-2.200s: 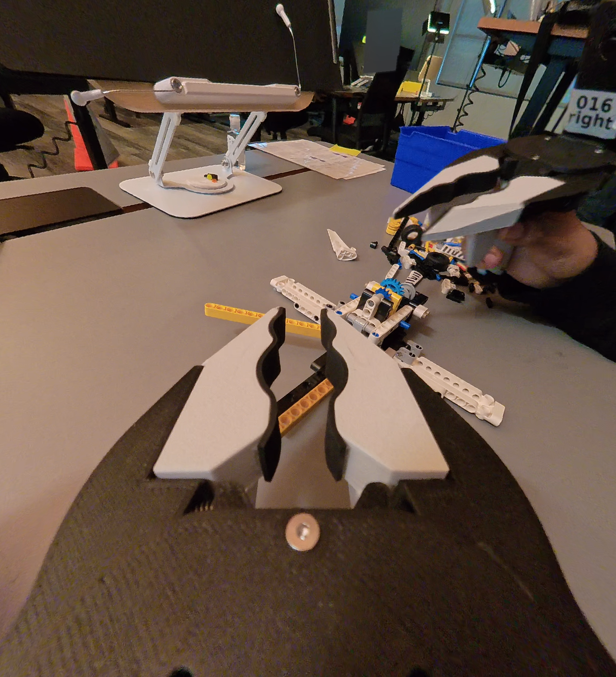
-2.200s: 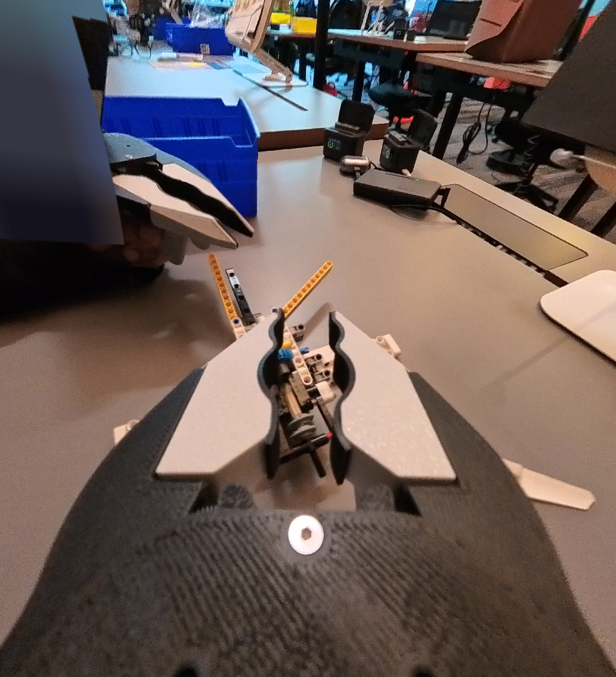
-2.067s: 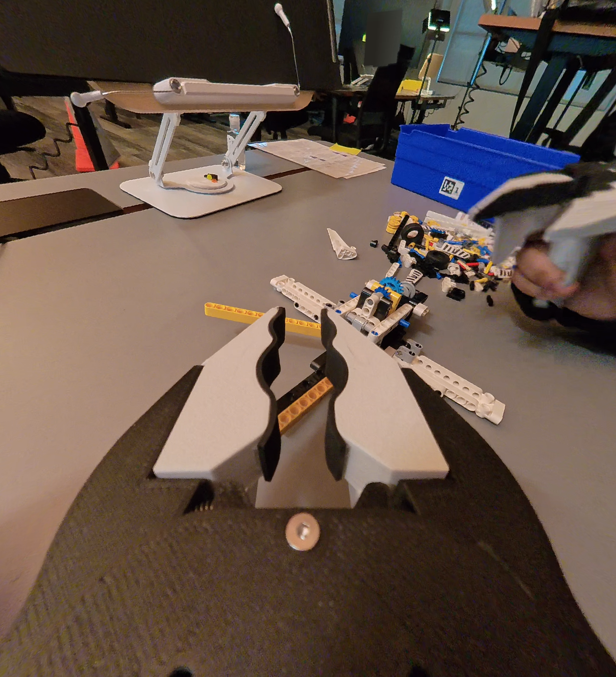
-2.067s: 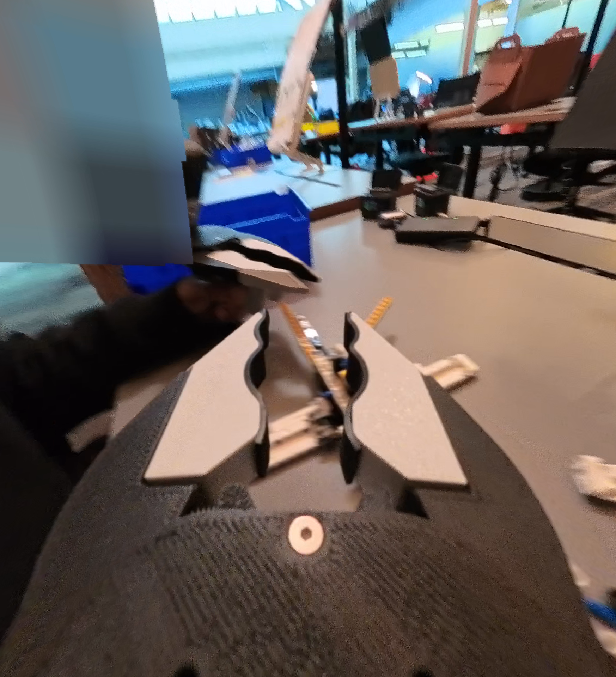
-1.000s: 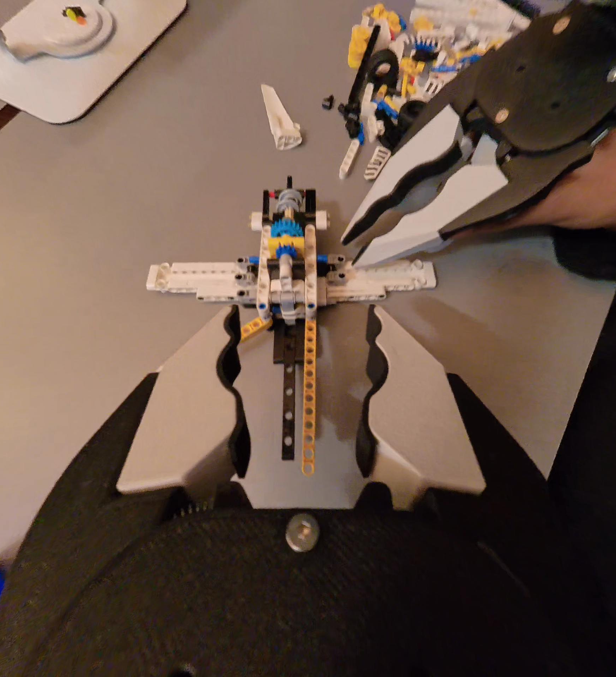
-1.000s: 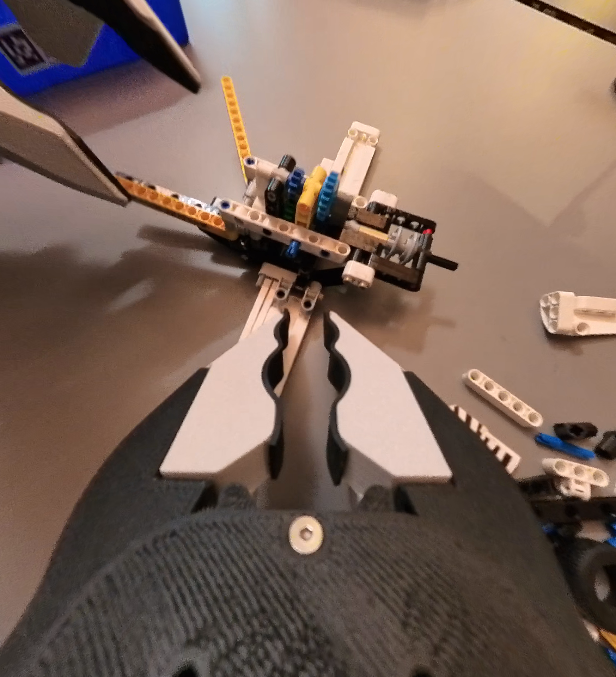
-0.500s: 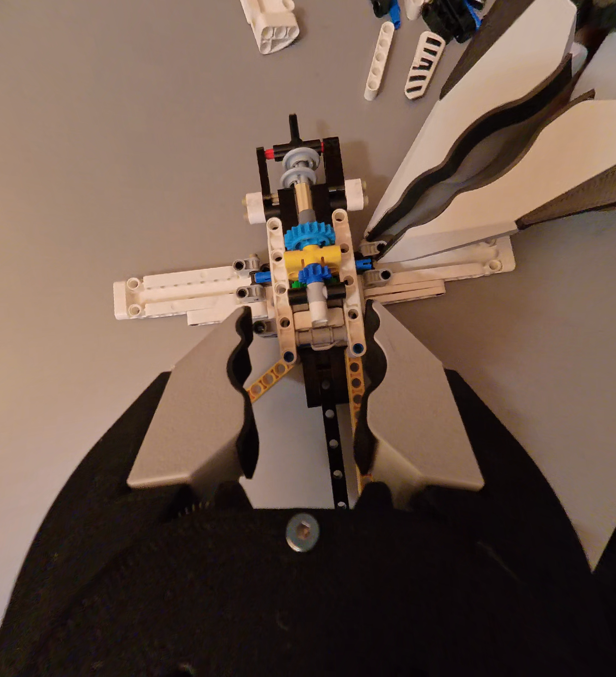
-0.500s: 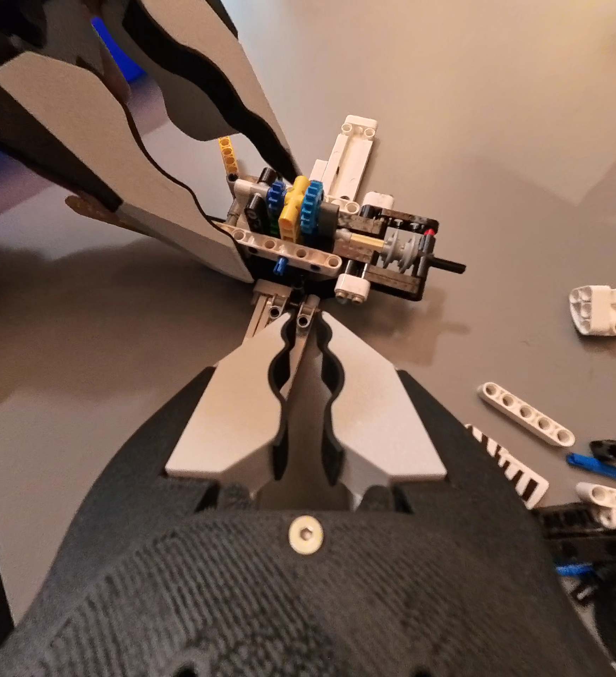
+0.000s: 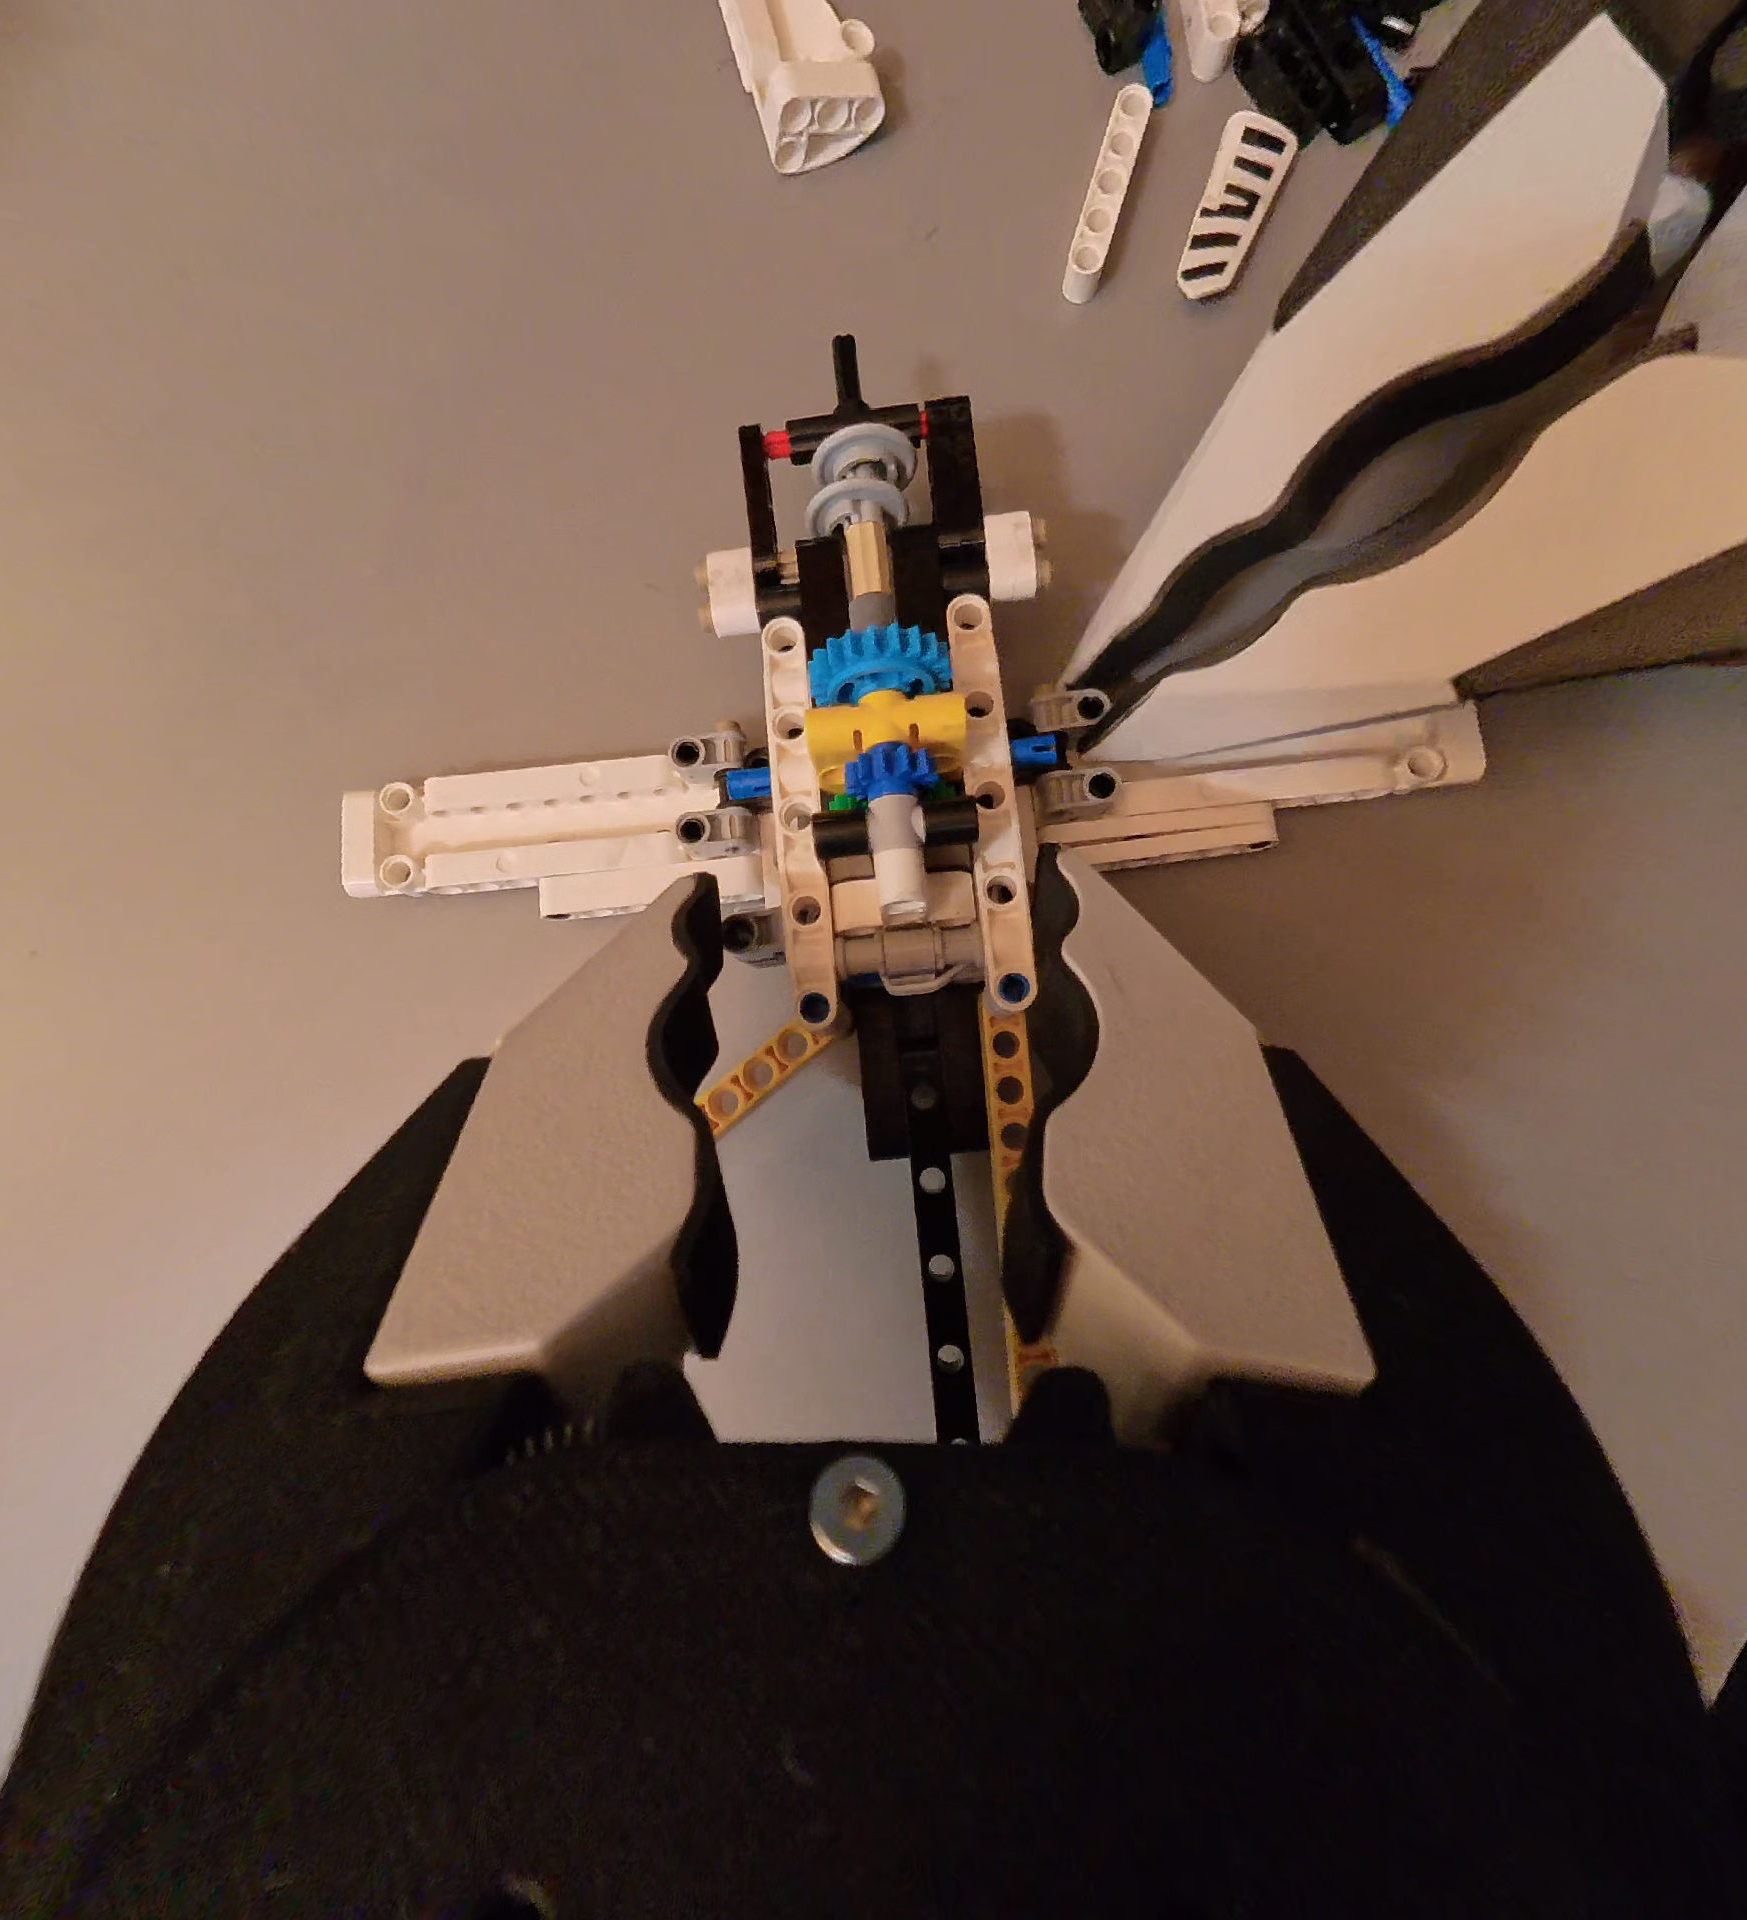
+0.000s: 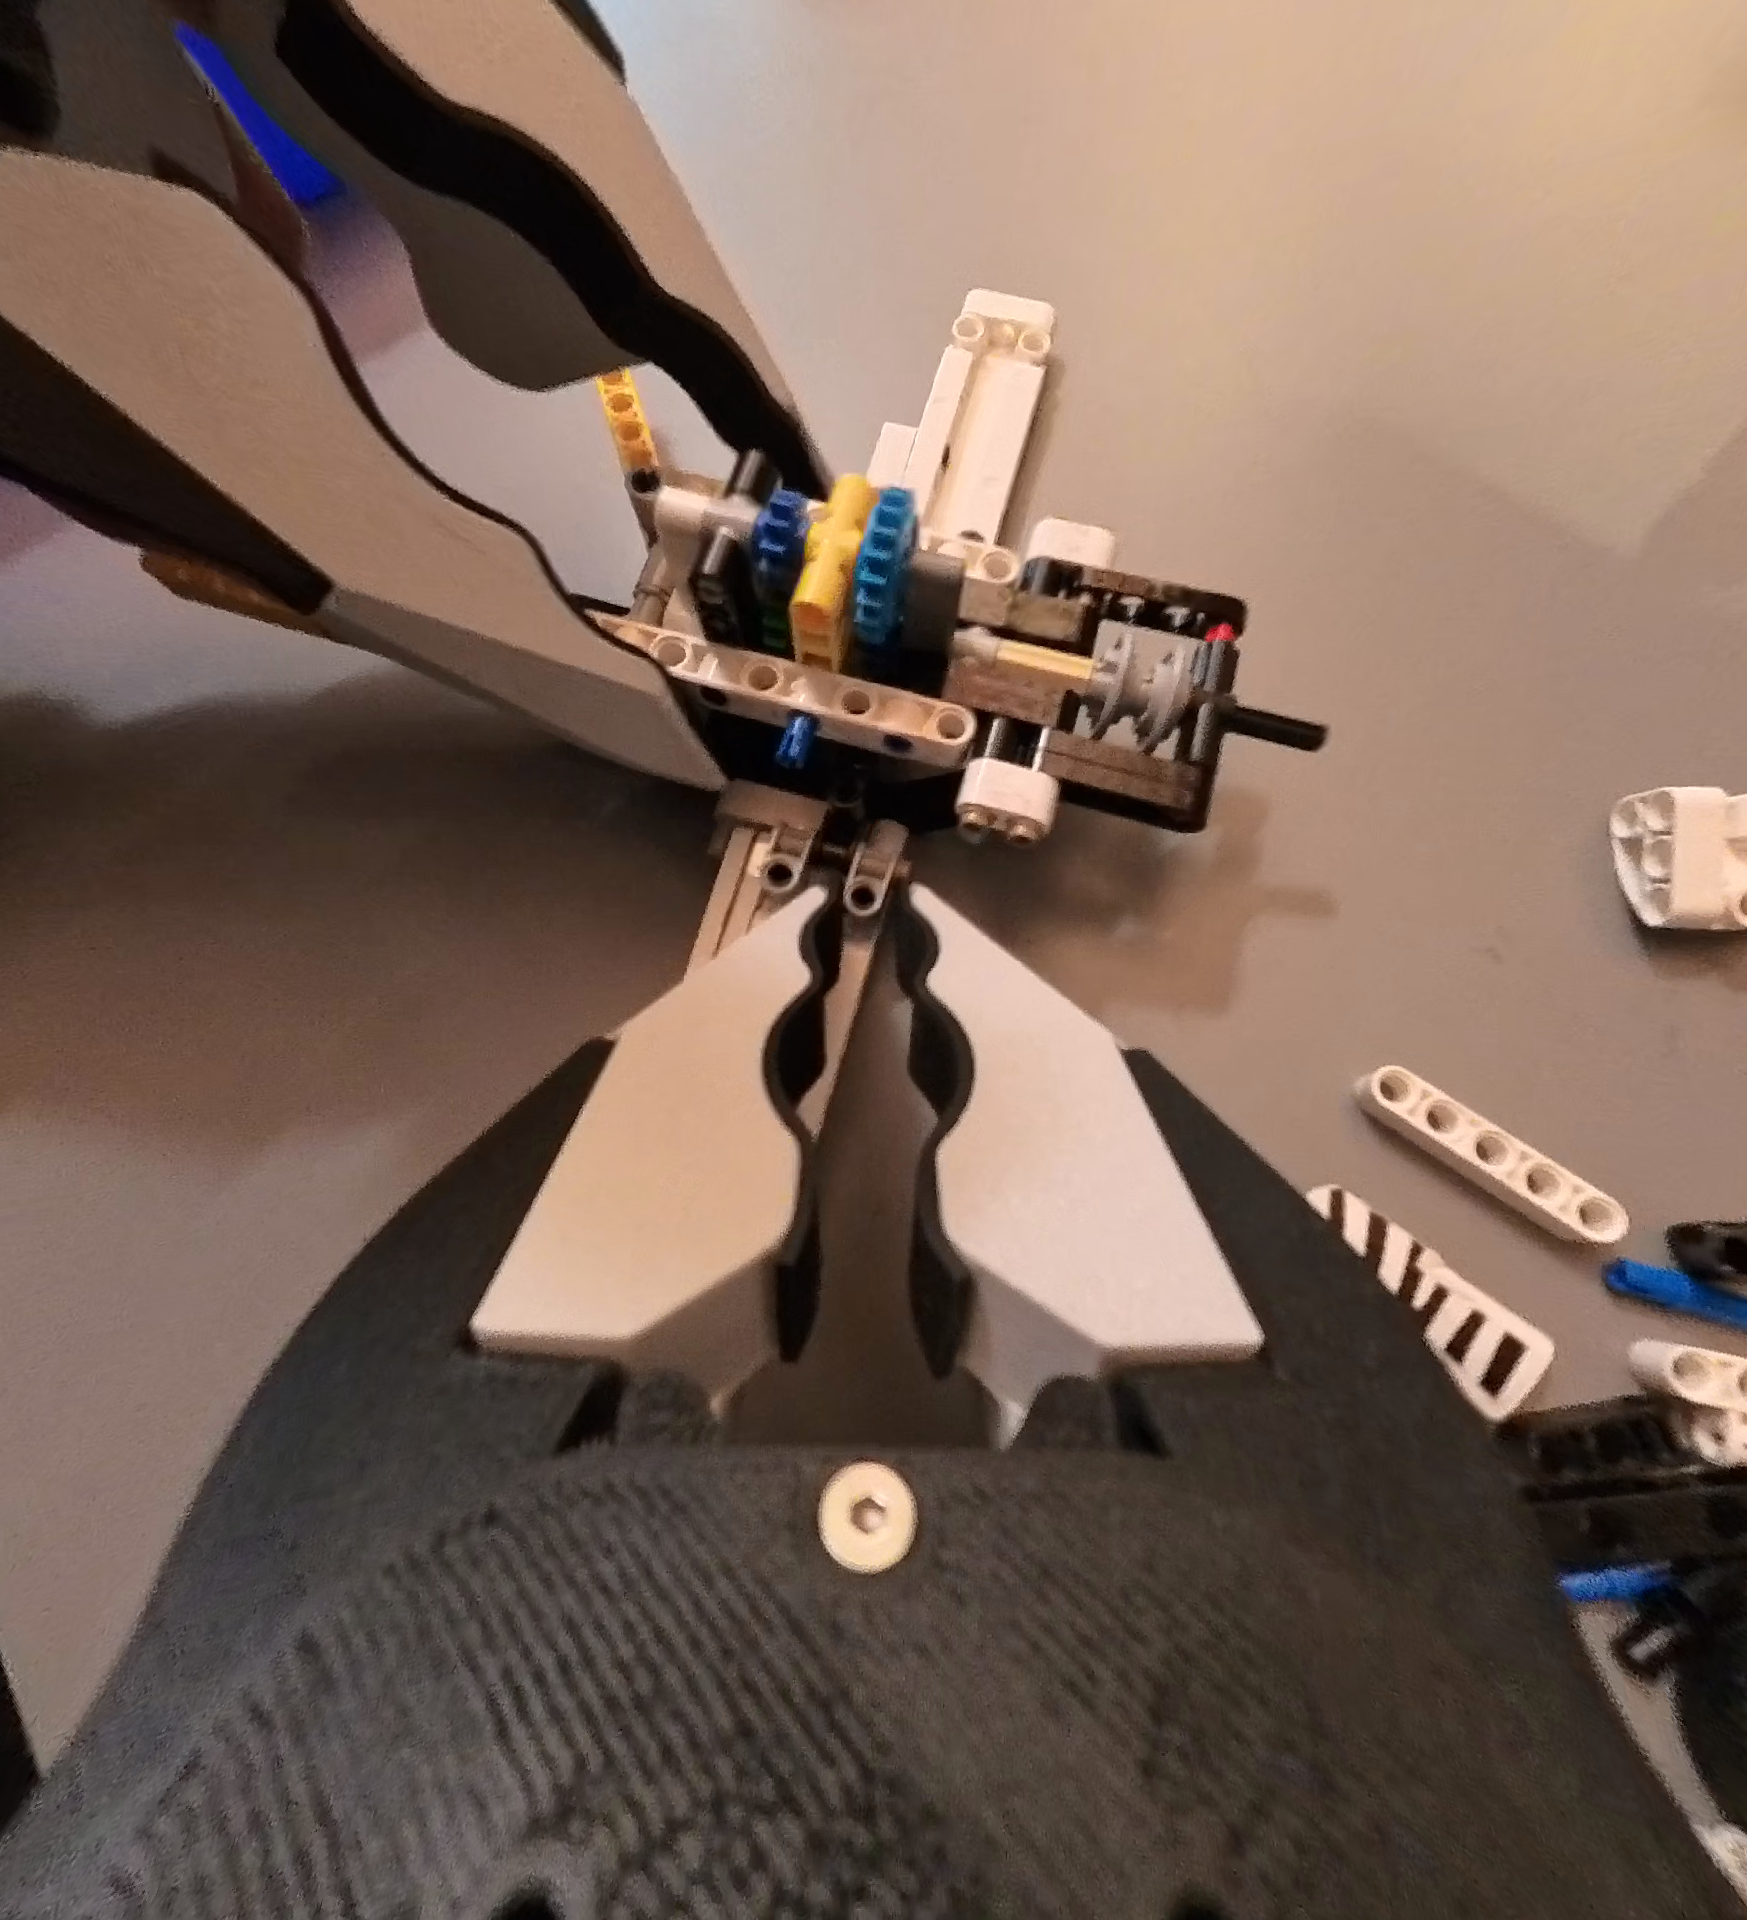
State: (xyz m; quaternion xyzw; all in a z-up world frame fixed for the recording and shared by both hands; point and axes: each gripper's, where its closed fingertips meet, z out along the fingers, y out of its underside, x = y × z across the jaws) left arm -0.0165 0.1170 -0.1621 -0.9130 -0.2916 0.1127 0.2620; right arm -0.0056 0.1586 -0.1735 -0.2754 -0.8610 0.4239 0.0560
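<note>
Both tools on one toy-brick gear assembly, grey desk.
Left tool [image 9: 874,914] straddles the white-framed assembly [image 9: 890,790], right pad touching, left pad apart. Right tool [image 10: 864,914] is clamped on its white wing beam [image 10: 853,966]; only the right view shows the loose black tyre [image 10: 1721,1714].

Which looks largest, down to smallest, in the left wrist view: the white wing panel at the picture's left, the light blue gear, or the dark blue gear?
1. White wing panel
2. Light blue gear
3. Dark blue gear
Both gears sit on one axle, partly hidden, at about the same distance from the camera.
</note>
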